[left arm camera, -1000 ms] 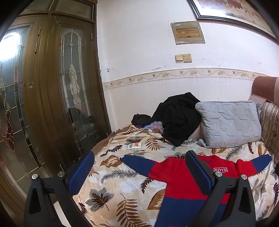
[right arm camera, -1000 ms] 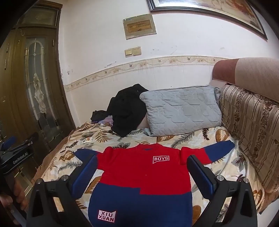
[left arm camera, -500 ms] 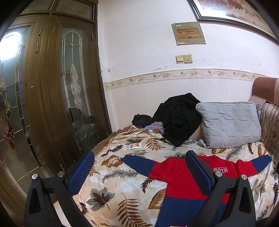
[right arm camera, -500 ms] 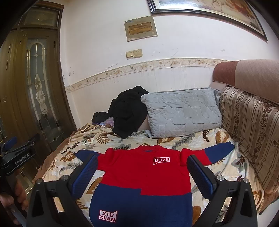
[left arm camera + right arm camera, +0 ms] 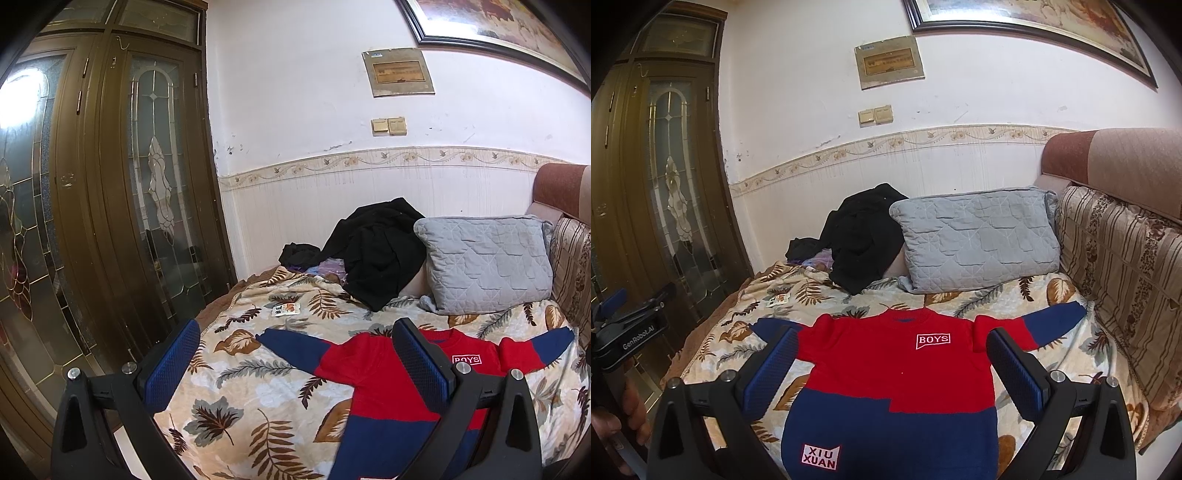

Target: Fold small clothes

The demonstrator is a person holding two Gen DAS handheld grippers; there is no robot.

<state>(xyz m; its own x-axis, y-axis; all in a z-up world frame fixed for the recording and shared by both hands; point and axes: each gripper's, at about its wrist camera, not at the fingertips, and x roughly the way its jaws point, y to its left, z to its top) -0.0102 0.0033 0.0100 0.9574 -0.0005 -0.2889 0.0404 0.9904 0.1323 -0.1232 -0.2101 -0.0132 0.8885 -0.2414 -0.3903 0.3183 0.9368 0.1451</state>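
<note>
A small red and navy sweater (image 5: 894, 373) with a "BOYS" patch lies flat, front up, sleeves spread, on the leaf-print bed cover (image 5: 990, 302). It also shows in the left wrist view (image 5: 373, 373). My right gripper (image 5: 892, 362) is open and empty, held above the sweater's body. My left gripper (image 5: 295, 358) is open and empty, above the sweater's left sleeve (image 5: 291, 341) and the bed's left part. The left gripper also shows at the left edge of the right wrist view (image 5: 631, 325).
A grey quilted pillow (image 5: 975, 240) and a heap of black clothes (image 5: 864, 236) lie at the back of the bed. A small packet (image 5: 286, 309) lies on the cover. A striped cushion (image 5: 1123, 288) lines the right side. A glass-panelled door (image 5: 110, 203) stands left.
Both cameras have tilted up or drawn back slightly, so the bed sits a little lower in view. The sweater has not moved and both grippers stay open.
</note>
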